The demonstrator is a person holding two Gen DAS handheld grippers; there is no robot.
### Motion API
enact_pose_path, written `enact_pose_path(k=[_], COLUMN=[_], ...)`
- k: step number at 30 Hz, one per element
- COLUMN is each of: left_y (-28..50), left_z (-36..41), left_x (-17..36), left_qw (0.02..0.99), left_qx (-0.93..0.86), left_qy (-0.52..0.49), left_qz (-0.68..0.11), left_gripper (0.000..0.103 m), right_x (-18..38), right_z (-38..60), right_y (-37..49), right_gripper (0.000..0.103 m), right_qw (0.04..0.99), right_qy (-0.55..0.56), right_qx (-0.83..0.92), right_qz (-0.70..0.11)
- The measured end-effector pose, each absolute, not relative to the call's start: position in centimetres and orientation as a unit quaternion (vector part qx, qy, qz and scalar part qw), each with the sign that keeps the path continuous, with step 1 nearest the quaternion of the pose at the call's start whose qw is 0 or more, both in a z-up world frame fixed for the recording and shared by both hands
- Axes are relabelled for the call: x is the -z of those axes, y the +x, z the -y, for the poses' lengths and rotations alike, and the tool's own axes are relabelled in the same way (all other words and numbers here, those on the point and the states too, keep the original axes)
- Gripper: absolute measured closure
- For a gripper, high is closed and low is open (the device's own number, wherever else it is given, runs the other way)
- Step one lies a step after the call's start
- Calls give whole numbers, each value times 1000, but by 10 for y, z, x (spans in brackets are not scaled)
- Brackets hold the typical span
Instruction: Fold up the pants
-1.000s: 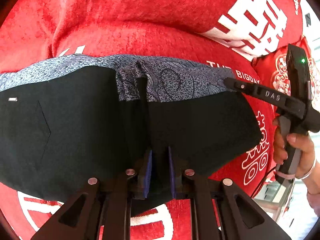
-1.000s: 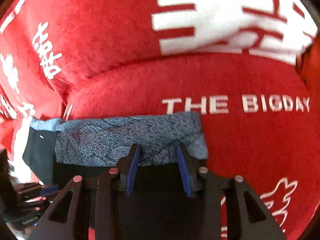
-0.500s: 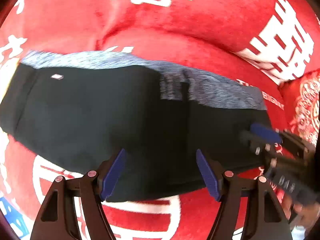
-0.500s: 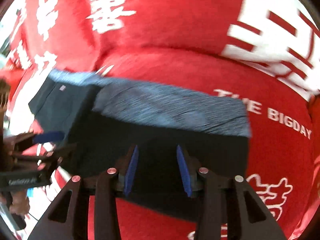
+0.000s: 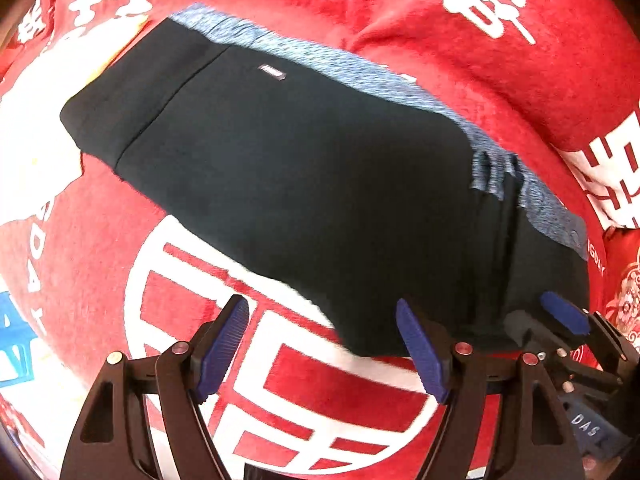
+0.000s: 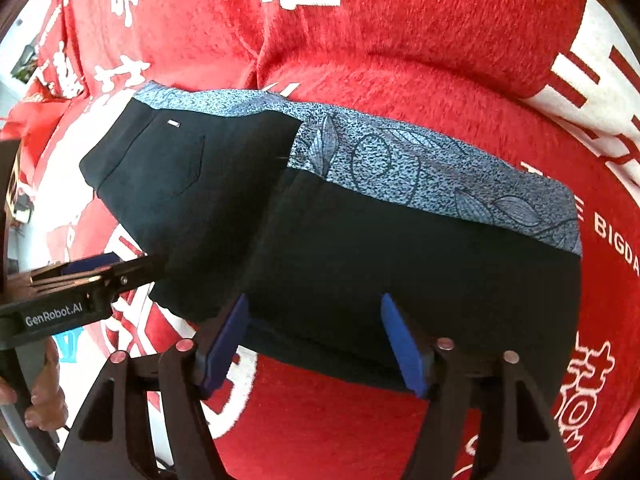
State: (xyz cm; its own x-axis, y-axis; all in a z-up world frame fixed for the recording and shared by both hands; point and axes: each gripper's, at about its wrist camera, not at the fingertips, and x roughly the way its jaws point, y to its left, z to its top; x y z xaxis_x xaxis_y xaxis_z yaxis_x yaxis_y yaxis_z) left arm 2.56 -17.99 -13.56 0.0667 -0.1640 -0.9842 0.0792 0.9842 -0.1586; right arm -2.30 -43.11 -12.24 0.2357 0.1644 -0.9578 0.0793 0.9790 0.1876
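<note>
— How do the black stretch pants with the blue leaf-print side panel (image 6: 360, 216) look from where you stand?

— Folded into a long flat bundle, lying on the red plush cover with white lettering (image 6: 400, 32). The black cloth faces near, the patterned blue band runs along the far edge. A small pale label (image 6: 173, 123) sits far left on the black part, next to a stitched pocket outline.

— And the two tools?

— The left gripper (image 5: 324, 356) hovers over the near edge, its blue pads spread wide with nothing between them; only red and white cover shows in the gap. The right gripper (image 6: 316, 344) has its jaws parted too, at the near hem of the pants, closing on nothing.

— Does one camera give you more than the other?

— The right one shows the leaf drawing sharply, and a layer of cloth lapped over towards the right. The left one blurs the print, but shows the whole length and a puckered crease (image 5: 496, 176) at the right end. Each camera also catches the other tool at its edge.
</note>
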Motion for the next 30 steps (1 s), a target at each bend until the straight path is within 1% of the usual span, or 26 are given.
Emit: enact_pose_path(k=[9,10,12,16,25,30], left_y=[44,46,49,57,70,77], left_z=[136,131,123,109,97,89], left_x=[142,142,142,143,146,151], left_qw=[728,729,732,733,735,738], left_qx=[69,69,70,71,71,63], left_qy=[-35,-33,-32,-37,-44,-71], left_qz=[-681,-680,-677,-676,-673,-668], left_gripper=[26,26,26,26,26,26], right_x=[122,122,125,141,143,145], right_z=[395,390,388,393,390,384], right_y=[-1,2,6,8,10,14], right_gripper=[30,29,24,23,19,16], right_qw=[776,777,774,765,765,761], right_qy=[102,97,96,125,111,99], right_qx=[-13,-11,-4,20,32,36], right_qz=[-622,-622,-626,-632,-634,-640])
